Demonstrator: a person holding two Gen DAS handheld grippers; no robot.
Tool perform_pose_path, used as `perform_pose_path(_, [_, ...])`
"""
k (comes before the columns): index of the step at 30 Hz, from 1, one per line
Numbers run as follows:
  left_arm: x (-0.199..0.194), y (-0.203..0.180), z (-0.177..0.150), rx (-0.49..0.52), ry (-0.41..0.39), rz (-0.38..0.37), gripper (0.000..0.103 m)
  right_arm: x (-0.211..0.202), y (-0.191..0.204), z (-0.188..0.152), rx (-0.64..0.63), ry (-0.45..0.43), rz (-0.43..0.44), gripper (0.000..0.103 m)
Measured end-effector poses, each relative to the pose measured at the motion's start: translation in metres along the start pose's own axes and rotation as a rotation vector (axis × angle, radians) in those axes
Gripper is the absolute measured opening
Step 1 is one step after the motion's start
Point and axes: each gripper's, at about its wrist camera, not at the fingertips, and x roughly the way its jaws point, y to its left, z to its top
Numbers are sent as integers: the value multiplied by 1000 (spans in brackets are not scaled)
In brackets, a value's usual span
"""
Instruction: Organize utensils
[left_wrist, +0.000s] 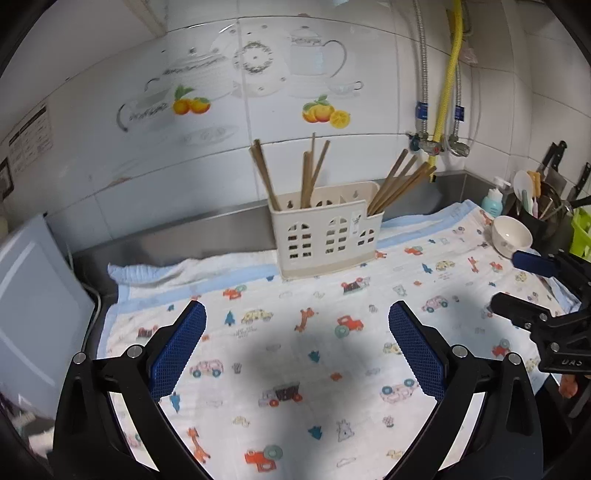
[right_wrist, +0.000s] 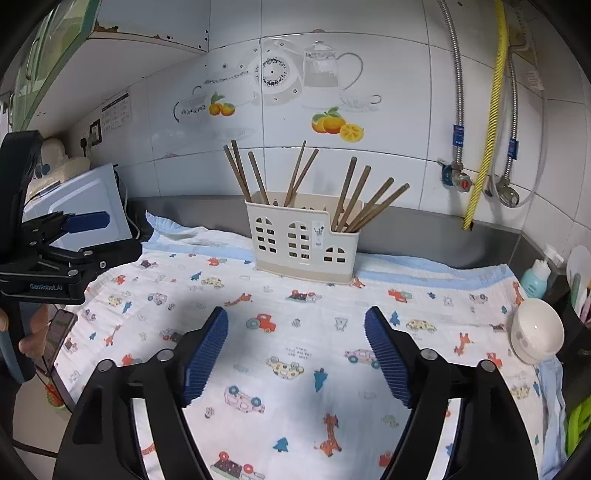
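Nine chopsticks (right_wrist: 354, 195) stand tips-down in the holder (right_wrist: 303, 243), fanning outward — both tongs (left_wrist: 297, 347) (right_wrist: 295, 354) gape wide, empty.

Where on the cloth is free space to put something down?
The printed cloth is bare between the utensil holder and both open grippers. It is crowded at the right edge, near the white bowl and bottle.

White bowl (right_wrist: 536, 334); patterned cloth (right_wrist: 295, 354); soap bottle (right_wrist: 536, 277)

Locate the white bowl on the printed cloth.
The white bowl sits at the cloth's right edge, right of the utensil holder, near the blue bottle.
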Motion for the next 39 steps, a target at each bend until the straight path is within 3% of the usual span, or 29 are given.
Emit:
perform_pose_path(9, [-5,3,-27,-45,-2,17,98,0,4,-19,27,18,-9,88])
perform_pose_path(20, [0,4,-55,-65,28,47,98,12,2,-41,54,70,-13,89])
perform_pose_path(39, [15,1,-76,-80,83,30,98,21,-1,-46,62,97,-11,90])
